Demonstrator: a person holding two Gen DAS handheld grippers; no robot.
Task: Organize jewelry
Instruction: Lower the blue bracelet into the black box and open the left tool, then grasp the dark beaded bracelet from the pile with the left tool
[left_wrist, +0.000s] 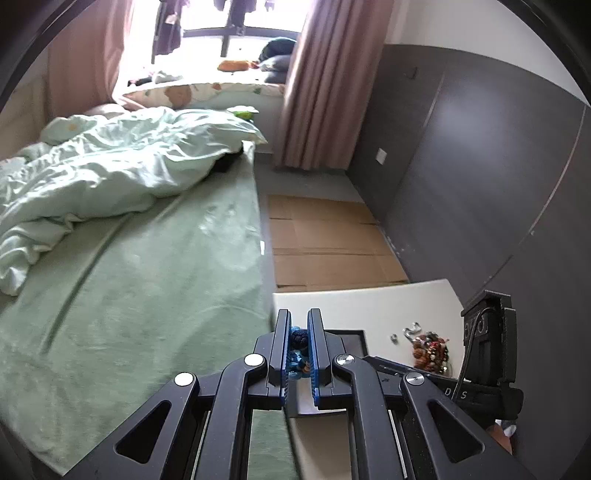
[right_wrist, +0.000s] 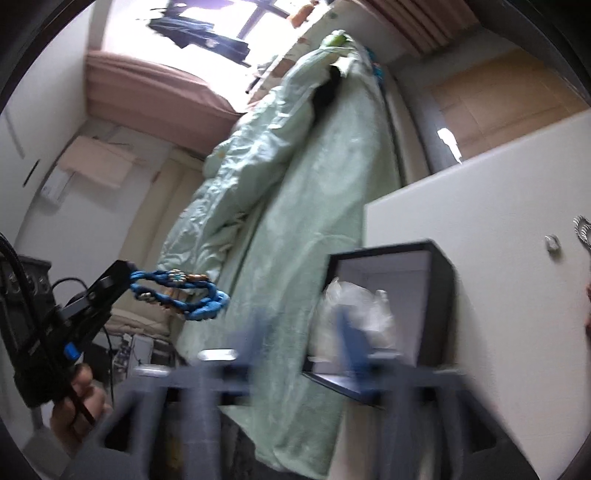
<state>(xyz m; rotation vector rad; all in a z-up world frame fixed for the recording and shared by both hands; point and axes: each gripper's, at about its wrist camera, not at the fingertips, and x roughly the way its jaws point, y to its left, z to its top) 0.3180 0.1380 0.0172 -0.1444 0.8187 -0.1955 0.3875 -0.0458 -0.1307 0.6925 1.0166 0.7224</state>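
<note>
**Blue bracelet held in my left gripper beside the box**

I see the green bed (left_wrist: 147, 277) filling most of both views, with the white table (right_wrist: 480, 221) beside it. On the table stands the black jewelry box (right_wrist: 439, 295), open, with white wrapping inside. My left gripper (left_wrist: 299, 332) is clamped on the blue braided bracelet (right_wrist: 181, 291), raised over the bed. My right gripper (right_wrist: 303, 332) is badly blurred; its fingers stand apart, holding nothing. A reddish bead pile (left_wrist: 430, 349) lies on the table.
</note>
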